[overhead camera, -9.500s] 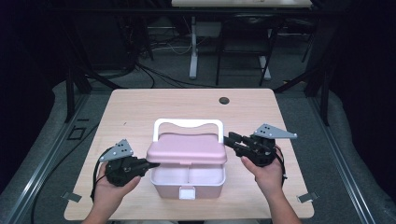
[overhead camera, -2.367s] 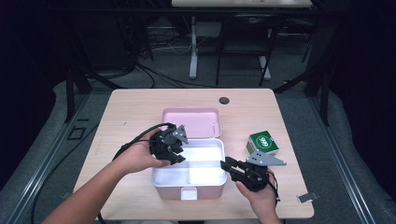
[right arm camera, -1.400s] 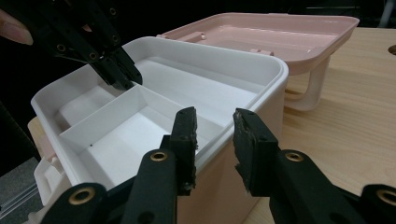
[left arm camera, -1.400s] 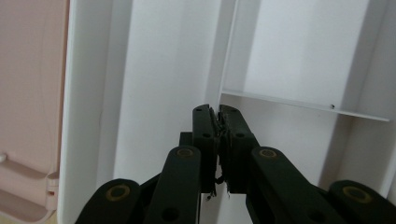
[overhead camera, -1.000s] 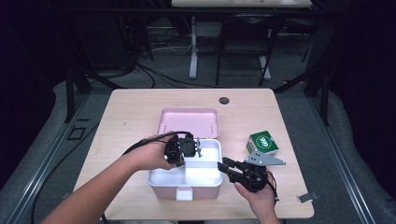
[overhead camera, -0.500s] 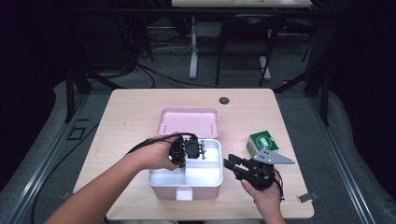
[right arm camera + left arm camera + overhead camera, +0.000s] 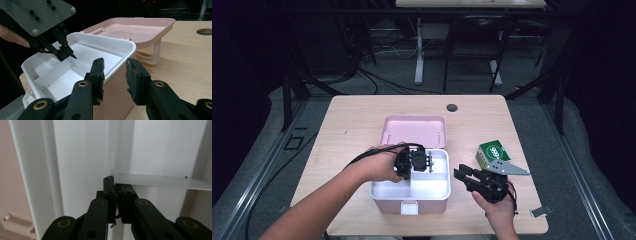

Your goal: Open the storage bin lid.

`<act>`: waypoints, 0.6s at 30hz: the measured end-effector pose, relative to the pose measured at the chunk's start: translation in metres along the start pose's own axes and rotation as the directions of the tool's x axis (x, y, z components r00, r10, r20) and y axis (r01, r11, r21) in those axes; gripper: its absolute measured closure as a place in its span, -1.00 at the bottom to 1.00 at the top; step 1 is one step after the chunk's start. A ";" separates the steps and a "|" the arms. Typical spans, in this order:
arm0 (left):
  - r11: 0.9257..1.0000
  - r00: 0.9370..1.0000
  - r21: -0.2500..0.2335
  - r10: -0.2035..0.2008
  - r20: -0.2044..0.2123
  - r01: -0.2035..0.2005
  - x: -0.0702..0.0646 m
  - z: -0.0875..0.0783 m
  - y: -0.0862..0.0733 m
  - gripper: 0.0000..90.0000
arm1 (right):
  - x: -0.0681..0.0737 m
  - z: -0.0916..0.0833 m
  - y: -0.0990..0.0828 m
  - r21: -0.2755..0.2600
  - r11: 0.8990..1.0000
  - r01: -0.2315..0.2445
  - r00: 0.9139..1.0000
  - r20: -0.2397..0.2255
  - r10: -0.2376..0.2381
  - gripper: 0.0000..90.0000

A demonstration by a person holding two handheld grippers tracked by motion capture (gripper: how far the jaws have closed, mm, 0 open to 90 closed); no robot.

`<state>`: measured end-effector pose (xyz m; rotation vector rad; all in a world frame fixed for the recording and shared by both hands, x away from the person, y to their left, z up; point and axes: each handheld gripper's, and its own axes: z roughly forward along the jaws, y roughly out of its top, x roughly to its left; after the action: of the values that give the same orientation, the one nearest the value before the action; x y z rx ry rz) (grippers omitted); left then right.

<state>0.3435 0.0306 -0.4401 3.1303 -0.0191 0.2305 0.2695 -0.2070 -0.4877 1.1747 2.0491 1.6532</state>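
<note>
A pink box [image 7: 409, 192] with a white tray [image 7: 432, 187] sits open near the table's [image 7: 362, 120] front edge. The left gripper [image 7: 414, 161] points down into it, jaws pinching the tray's divider [image 7: 160, 181]. The right gripper [image 7: 464, 176] hovers beside the box's right wall, jaws parted, holding nothing.

The open box [image 7: 432, 190] sits near the table's [image 7: 362, 120] front edge, its lid [image 7: 414, 131] just behind it, and a small carton [image 7: 492, 151] to its right.
</note>
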 end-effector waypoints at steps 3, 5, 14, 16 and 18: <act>1.000 1.000 0.000 0.009 -0.004 -0.009 -0.001 -0.001 0.000 0.92 | -0.001 -0.002 0.000 -0.005 1.000 -0.007 1.000 0.002 0.007 0.49; 1.000 1.000 -0.001 0.010 -0.002 -0.010 0.000 -0.002 -0.001 0.93 | -0.002 -0.003 0.001 -0.007 1.000 -0.009 1.000 0.008 0.009 0.49; 1.000 1.000 -0.022 0.006 -0.026 -0.006 -0.002 -0.011 -0.004 0.96 | -0.005 -0.006 0.002 -0.018 1.000 -0.009 1.000 0.018 0.009 0.49; 1.000 0.999 -0.030 0.003 -0.037 -0.004 -0.002 -0.014 -0.005 0.98 | -0.006 -0.008 0.003 -0.023 1.000 -0.012 1.000 0.017 0.012 0.49; 1.000 0.999 -0.030 0.003 -0.040 -0.004 -0.002 -0.016 -0.005 0.98 | -0.006 -0.009 0.003 -0.024 1.000 -0.016 1.000 0.020 0.016 0.49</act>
<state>0.3388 0.0359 -0.4243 3.0955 -0.0273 0.2898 0.2695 -0.2174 -0.4837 1.1977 2.0080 1.6618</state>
